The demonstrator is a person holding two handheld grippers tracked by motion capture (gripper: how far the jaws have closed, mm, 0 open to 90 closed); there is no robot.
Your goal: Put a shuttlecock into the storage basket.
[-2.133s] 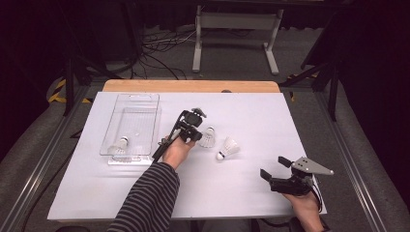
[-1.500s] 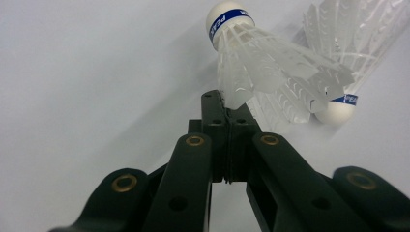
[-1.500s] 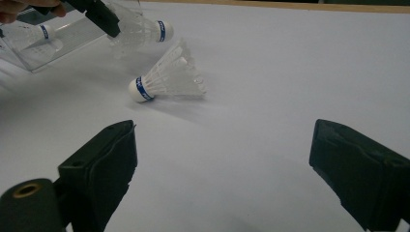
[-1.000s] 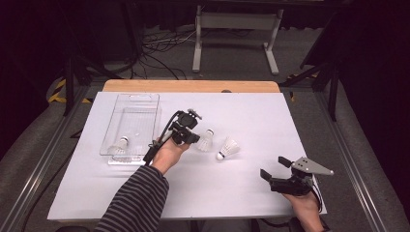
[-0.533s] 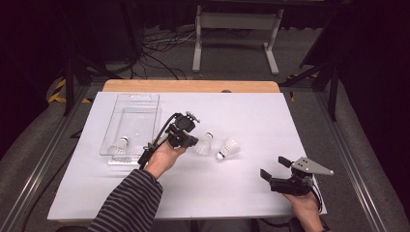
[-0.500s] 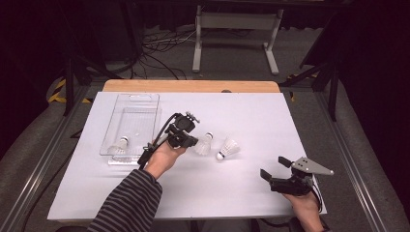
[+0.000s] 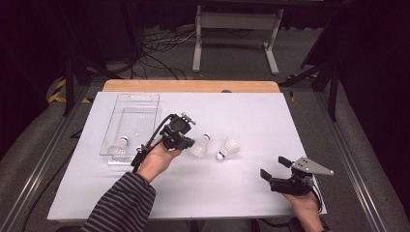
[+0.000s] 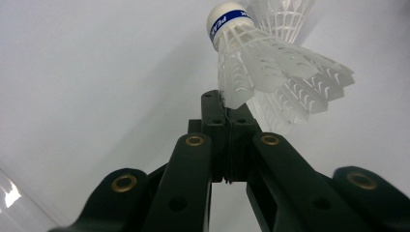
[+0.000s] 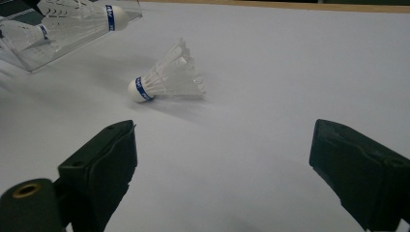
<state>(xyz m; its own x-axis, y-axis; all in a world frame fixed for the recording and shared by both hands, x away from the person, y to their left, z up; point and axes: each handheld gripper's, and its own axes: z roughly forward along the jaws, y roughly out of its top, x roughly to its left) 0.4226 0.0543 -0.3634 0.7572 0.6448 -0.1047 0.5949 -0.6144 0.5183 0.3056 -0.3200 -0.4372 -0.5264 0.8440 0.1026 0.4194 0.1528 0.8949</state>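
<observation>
From up high, your left gripper (image 7: 187, 143) sits in the middle of the white table (image 7: 251, 193), and its jaws are pinched on the edge of a white shuttlecock (image 7: 200, 145). A second shuttlecock (image 7: 227, 149) lies on the table just to the side of it. A third shuttlecock (image 7: 118, 146) rests in the clear tray (image 7: 136, 104) off to the side. Your right gripper (image 7: 275, 170) rests near the table's corner with its jaws wide apart, holding nothing. In the left gripper view, the jaws are pressed together on just a thin bit of the feather skirt of the held shuttlecock (image 8: 261, 60), and its round tip points up and away. That is a very small bite. If you swing your hand fast or tip it, I think the shuttlecock could slip out and drop, or the thin skirt could bend. Go slow and keep it steady on the way to the tray. In the right gripper view, the open jaws face the loose shuttlecock (image 9: 167, 77) lying on its side, well apart from them. It is light, so a bump could roll it away.
</observation>
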